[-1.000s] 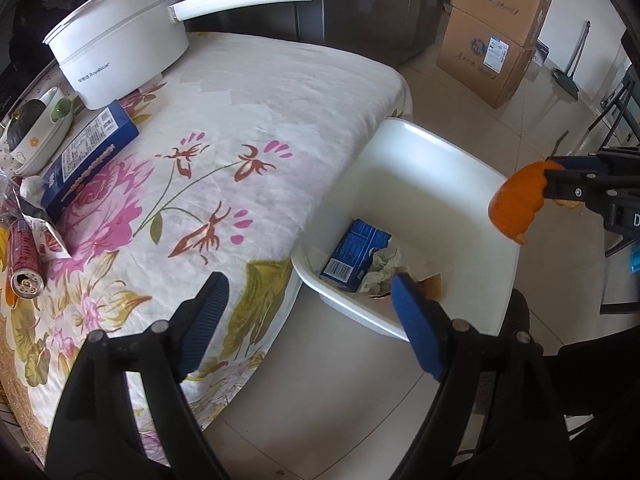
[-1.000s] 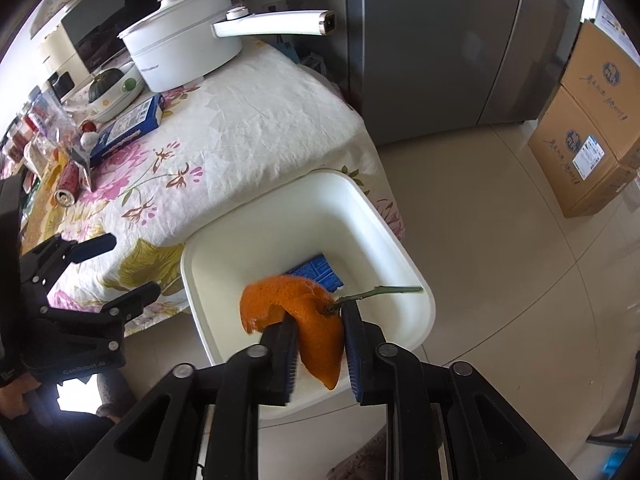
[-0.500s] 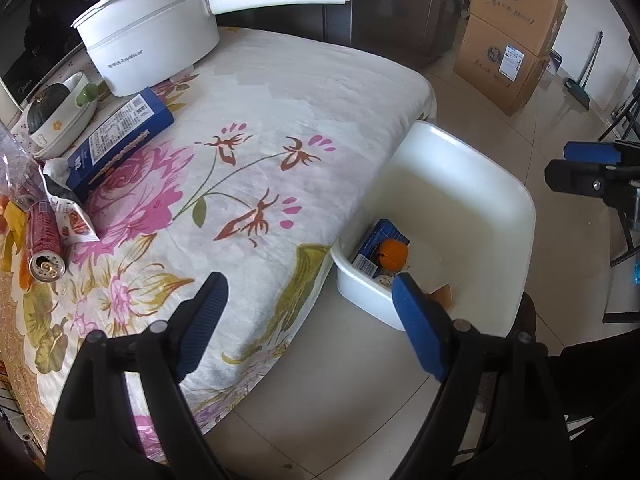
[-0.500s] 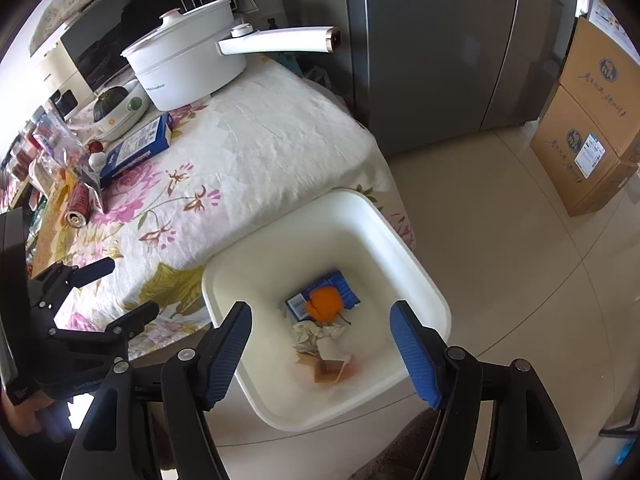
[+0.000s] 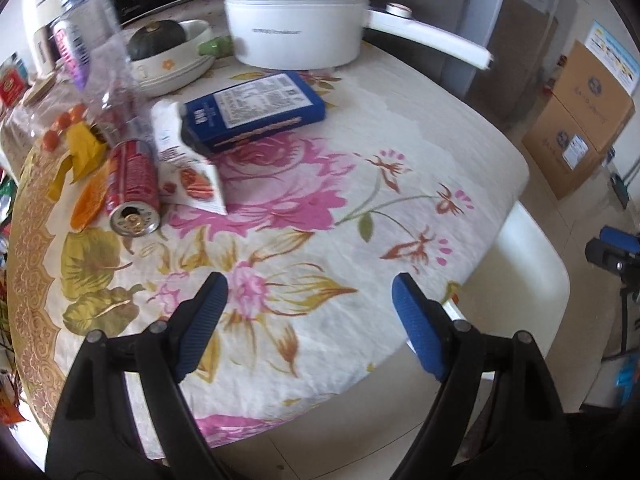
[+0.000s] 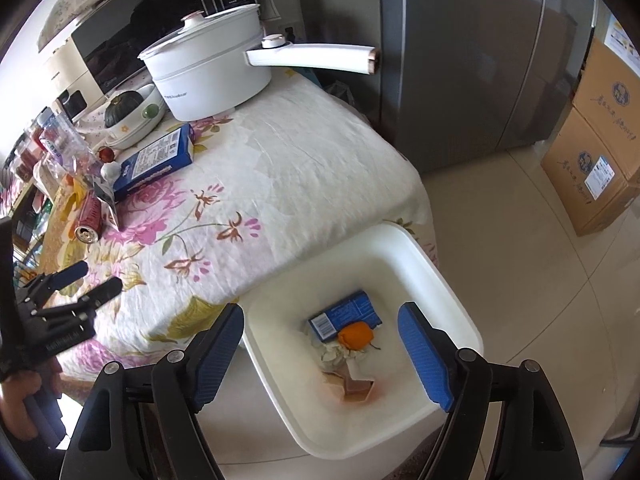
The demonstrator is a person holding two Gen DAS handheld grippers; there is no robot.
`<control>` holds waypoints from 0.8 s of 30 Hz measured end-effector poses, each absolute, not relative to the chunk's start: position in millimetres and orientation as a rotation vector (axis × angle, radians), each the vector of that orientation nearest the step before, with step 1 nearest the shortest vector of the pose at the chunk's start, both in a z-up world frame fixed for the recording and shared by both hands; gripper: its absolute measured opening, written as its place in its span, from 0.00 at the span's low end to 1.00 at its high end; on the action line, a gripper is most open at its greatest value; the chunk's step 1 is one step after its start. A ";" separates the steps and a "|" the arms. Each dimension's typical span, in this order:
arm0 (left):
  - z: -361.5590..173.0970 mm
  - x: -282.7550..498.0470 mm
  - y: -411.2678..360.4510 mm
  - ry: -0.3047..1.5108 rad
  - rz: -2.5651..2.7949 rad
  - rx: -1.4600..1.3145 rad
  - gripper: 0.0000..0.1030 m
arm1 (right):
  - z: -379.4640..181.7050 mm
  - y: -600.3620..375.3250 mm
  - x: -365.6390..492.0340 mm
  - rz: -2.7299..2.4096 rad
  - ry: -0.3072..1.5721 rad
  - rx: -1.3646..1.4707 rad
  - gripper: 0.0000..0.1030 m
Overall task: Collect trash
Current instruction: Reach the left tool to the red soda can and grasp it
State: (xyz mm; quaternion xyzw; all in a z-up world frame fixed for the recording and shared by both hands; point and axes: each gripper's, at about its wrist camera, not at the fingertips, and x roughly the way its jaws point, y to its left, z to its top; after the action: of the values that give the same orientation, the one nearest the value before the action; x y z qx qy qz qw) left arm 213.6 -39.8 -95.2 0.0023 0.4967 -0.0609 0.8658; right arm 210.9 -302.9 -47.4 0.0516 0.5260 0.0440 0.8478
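Observation:
A white trash bin stands on the floor at the table's corner. In it lie an orange peel, a blue carton, crumpled paper and a brown scrap. My right gripper is open and empty above the bin. My left gripper is open and empty above the flowered tablecloth. On the table lie a red can on its side, a torn white wrapper, a blue box and orange and yellow scraps.
A white pot with a long handle stands at the table's back. A bowl with a dark squash sits to its left, by clear bags and bottles. Cardboard boxes and a grey fridge stand beyond the table.
My right gripper opened and the orange peel fell into the bin. My left gripper swung left from the bin to over the table, nearer the can and wrapper.

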 end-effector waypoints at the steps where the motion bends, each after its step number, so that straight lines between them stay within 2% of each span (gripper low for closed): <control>1: -95.2 216.8 -26.9 1.035 -0.101 -0.026 0.82 | -47.0 -297.8 214.4 0.099 1.108 0.111 0.79; 8: -104.9 236.1 46.8 0.992 0.060 -0.188 0.82 | -46.5 -266.1 234.9 0.123 1.104 0.118 0.81; 17: -128.9 267.6 78.4 0.963 0.083 -0.202 0.78 | -57.2 -220.9 262.3 0.144 1.113 0.103 0.81; 20: -137.1 275.9 84.0 0.956 0.056 -0.210 0.75 | -60.5 -202.7 272.1 0.160 1.106 0.098 0.81; 24: -145.1 286.7 83.2 0.960 0.007 -0.222 0.66 | -66.9 -176.0 283.8 0.191 1.095 0.089 0.81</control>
State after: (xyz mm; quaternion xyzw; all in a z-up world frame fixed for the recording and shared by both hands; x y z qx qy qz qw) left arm 286.7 83.2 -145.1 -0.1065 0.4606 0.0036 0.8812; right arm 283.8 -176.0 -66.9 0.0423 0.5196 0.0908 0.8485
